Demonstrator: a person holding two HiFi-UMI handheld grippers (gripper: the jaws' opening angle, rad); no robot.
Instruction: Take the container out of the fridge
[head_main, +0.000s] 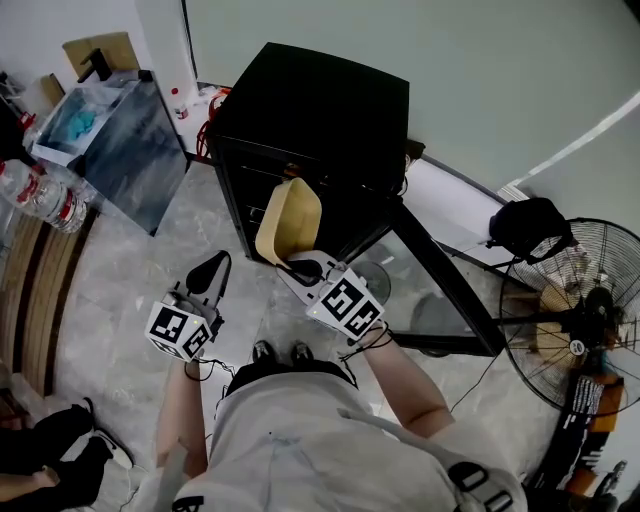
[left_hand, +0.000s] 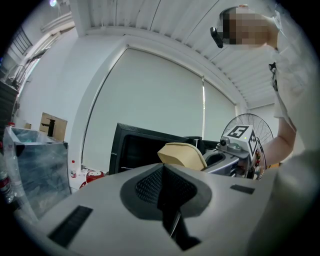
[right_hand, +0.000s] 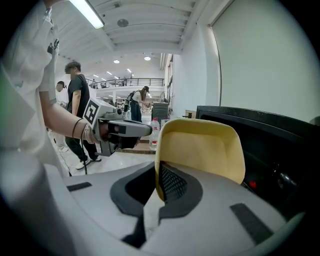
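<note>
A shallow beige container (head_main: 289, 218) hangs tilted in front of the open black fridge (head_main: 310, 110), outside its dark interior. My right gripper (head_main: 302, 268) is shut on the container's lower rim. In the right gripper view the jaws (right_hand: 159, 182) pinch the edge of the container (right_hand: 200, 150), with the fridge (right_hand: 270, 145) to the right. My left gripper (head_main: 214, 266) is held to the left of the container, shut and empty. In the left gripper view its jaws (left_hand: 162, 187) are closed, and the container (left_hand: 182, 152) shows beyond them before the fridge (left_hand: 140, 147).
The fridge's glass door (head_main: 440, 290) stands swung open to the right. A floor fan (head_main: 575, 310) and a black bag (head_main: 530, 225) are at the right. Water bottles (head_main: 40, 195) and a grey cabinet (head_main: 130, 150) stand at the left. People (right_hand: 77, 100) stand in the background.
</note>
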